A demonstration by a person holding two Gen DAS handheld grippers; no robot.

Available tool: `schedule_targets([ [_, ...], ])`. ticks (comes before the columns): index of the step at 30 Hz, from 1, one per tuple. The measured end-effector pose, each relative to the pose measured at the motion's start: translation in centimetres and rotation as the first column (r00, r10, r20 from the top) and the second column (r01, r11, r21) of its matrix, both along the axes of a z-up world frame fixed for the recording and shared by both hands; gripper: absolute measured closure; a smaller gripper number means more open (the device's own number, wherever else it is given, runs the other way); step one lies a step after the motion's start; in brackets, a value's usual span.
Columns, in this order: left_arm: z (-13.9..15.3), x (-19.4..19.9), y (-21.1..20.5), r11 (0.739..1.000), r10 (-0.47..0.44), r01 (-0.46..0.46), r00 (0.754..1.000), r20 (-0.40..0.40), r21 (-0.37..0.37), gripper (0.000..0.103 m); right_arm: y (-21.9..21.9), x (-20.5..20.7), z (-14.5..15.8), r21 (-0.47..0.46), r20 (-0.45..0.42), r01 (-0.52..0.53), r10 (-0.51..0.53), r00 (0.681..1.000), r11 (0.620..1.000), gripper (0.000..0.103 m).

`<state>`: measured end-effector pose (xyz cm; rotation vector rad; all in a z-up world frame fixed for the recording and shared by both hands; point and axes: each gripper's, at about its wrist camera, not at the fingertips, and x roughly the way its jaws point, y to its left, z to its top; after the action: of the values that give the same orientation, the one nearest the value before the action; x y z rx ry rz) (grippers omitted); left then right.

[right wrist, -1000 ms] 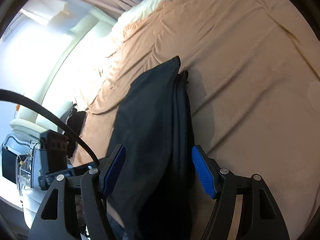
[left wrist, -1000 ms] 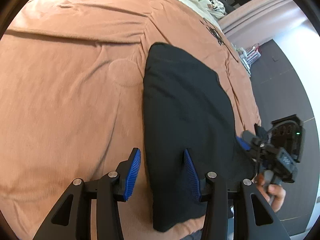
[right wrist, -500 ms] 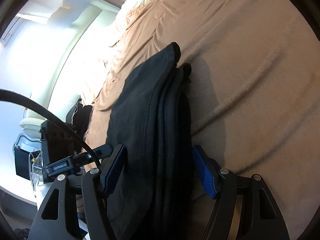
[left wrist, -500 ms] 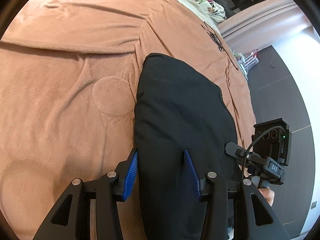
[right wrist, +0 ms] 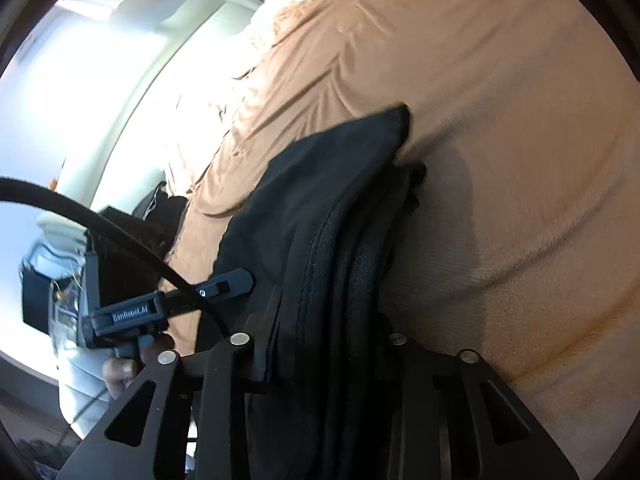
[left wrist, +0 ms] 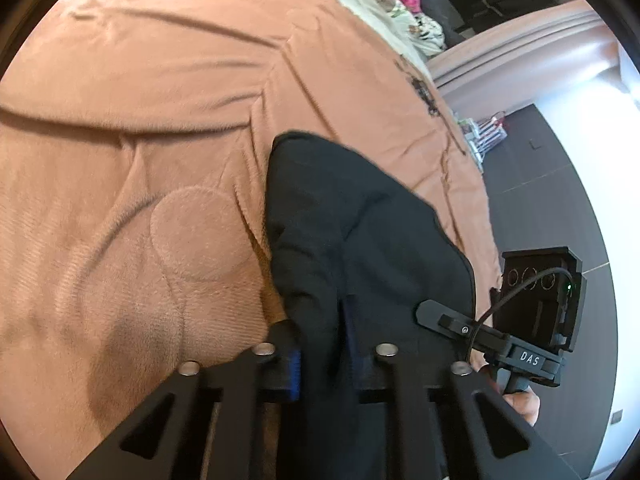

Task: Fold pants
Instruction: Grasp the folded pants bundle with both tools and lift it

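1. Black pants [left wrist: 360,240] lay folded lengthwise on the tan bedspread [left wrist: 140,120], near edge at both grippers.
2. Left gripper [left wrist: 320,354] just closed, clamped on the near edge.
3. Right gripper [right wrist: 324,344] likewise, pinching the stacked layers.
4. Best lifted evenly, both corners level, carried over to the far end.
5. Counted: one pants, two grippers.

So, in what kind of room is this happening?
Most likely a bedroom: the black pants lie on a wide bed under an orange-brown blanket, with patterned bedding at its far end.
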<state>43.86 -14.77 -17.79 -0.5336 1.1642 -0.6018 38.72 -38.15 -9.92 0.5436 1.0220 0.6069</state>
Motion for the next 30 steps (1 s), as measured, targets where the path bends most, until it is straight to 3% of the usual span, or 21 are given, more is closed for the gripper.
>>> schedule_targets([
  [3, 1.3, -0.4, 0.1, 1.0, -0.003, 0.004, 1.0, 0.026, -0.013, 0.093, 0.2, -0.9, 1.5, -0.01, 0.043, 0.003, -0.003, 0.999, 1.0, 0.079],
  [13, 6.9, -3.7, 1.6, 0.999, 0.026, -0.021, 0.988, 0.154, -0.037, 0.094, 1.9, -5.6, 6.6, -0.039, 0.195, 0.018, -0.01, 0.981, 0.999, 0.08],
  [22, 13.0, -7.7, 4.6, 0.997, 0.068, -0.059, 0.96, 0.27, -0.042, 0.094, 4.8, -10.6, 11.8, -0.085, 0.35, 0.022, 0.009, 0.937, 0.996, 0.081],
  [30, 17.1, -10.6, 8.0, 0.993, 0.112, -0.1, 0.936, 0.335, -0.055, 0.094, 7.0, -13.8, 14.0, -0.094, 0.402, 0.012, 0.026, 0.915, 0.996, 0.081],
])
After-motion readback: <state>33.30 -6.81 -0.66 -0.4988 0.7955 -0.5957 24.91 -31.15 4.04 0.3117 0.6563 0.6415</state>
